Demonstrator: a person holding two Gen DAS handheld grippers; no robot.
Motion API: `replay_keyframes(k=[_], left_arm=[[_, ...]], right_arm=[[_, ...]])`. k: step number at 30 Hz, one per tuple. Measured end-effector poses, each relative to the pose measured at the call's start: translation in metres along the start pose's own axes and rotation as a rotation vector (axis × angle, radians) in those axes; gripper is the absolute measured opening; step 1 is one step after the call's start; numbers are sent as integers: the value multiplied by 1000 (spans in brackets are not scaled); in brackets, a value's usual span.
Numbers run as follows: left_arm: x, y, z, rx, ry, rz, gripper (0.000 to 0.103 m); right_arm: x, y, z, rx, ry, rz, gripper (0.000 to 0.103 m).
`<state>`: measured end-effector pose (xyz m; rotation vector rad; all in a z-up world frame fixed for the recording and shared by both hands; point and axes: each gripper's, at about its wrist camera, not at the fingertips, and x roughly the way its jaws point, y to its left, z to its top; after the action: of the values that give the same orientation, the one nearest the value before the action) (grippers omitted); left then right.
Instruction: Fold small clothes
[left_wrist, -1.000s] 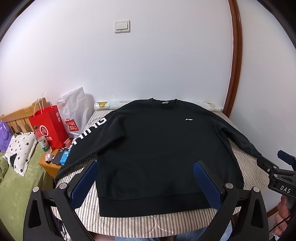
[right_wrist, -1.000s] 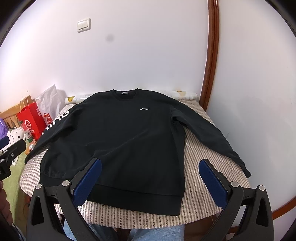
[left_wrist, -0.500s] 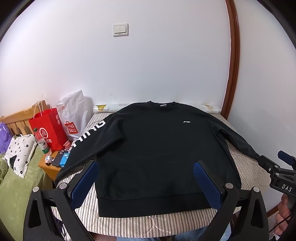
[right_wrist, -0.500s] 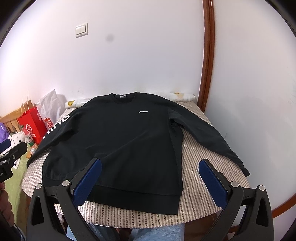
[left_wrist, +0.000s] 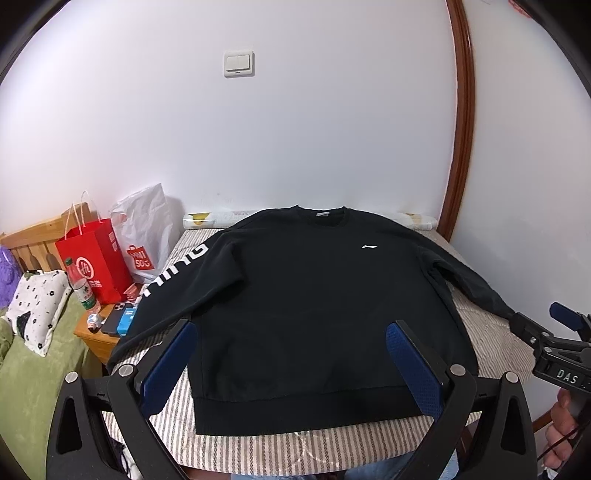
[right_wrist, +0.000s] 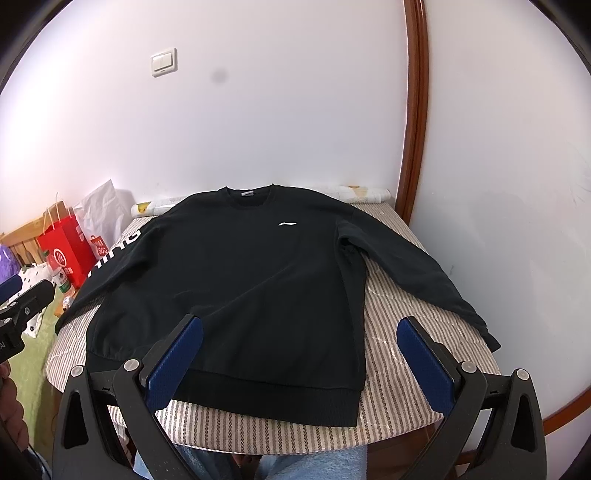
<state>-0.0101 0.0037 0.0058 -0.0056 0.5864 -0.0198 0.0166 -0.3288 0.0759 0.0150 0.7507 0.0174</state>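
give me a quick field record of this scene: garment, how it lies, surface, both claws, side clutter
garment: black long-sleeved sweatshirt with small white chest logo
state: spread flat, front up, unfolded, both sleeves angled outward
surface: striped cloth-covered table
left claw: open, hanging above the hem, holding nothing
right claw: open, above the hem's right corner, holding nothing
lettered sleeve: white letters, cuff hanging off the table edge
side clutter: red paper gift bag, white plastic shopping bag, green-labelled bottle
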Motion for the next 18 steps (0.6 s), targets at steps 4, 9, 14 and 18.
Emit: replay_keyframes(k=[4, 9, 14, 18], left_arm=[[1, 3, 1, -11, 0, -4, 103], [17, 24, -5, -69, 25, -25, 103], [57, 63, -21, -192, 86, -21, 103], [88, 101, -39, -288, 124, -19, 102]], right_arm=[[3, 0, -1, -4, 4, -6, 103], [7, 2, -3, -2, 4, 2, 103], [32, 8, -7, -16, 31, -30, 103], [62, 12, -11, -21, 79, -29, 103]])
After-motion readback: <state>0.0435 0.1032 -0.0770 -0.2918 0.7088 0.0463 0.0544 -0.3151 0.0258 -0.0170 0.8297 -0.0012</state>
